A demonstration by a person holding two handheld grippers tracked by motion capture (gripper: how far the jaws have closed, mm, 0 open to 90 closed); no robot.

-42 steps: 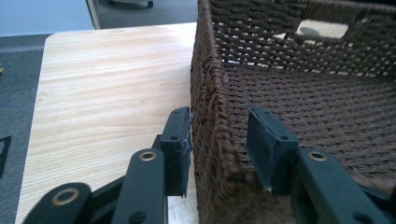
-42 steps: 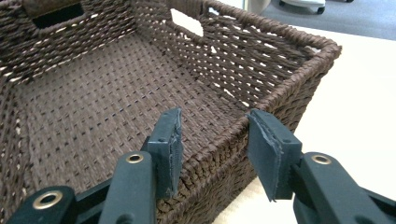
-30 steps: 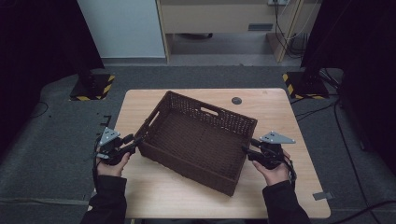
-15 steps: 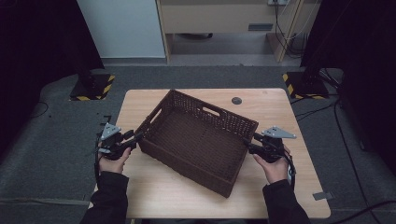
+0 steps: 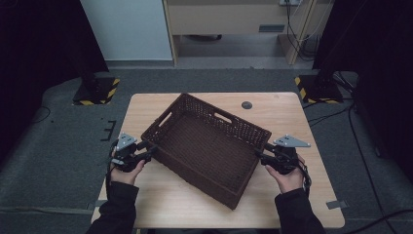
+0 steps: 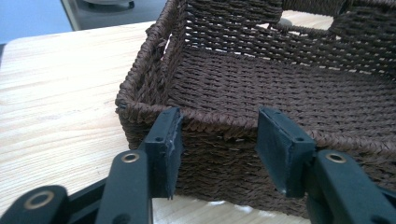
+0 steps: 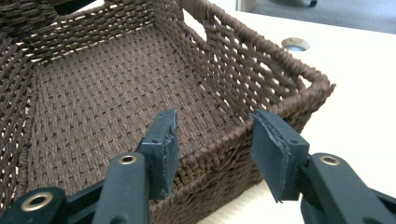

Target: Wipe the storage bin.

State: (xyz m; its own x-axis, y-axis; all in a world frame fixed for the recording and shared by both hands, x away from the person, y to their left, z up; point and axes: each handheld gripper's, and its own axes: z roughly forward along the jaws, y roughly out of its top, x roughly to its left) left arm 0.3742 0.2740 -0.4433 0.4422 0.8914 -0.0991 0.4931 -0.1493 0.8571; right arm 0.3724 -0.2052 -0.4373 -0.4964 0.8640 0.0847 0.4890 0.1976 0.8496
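Two grippers flanked the brown woven basket (image 5: 207, 148) as I watched from the high view: the left gripper (image 5: 146, 152) at its near-left end wall, the right gripper (image 5: 260, 157) at the opposite end. The basket sat askew near the middle of the wooden table (image 5: 292, 112), empty, with a small round grommet (image 5: 247, 105) lying well beyond it on the far side.

From the left gripper view, the left gripper's jaws stood apart, level with the braided rim, and pointed at the outside of the wall without pinching it. The right gripper view showed the same: jaws spread, rim between and just beyond them, no squeeze on it.

I judged the step in hand to be taking hold of both short ends for a two-handed move. To do it well, I would turn each gripper so one jaw drops inside the wall and one stays outside, close on the thick rim rather than the loose weave below, and close both sides evenly, since an uneven grip could twist or tilt the basket.
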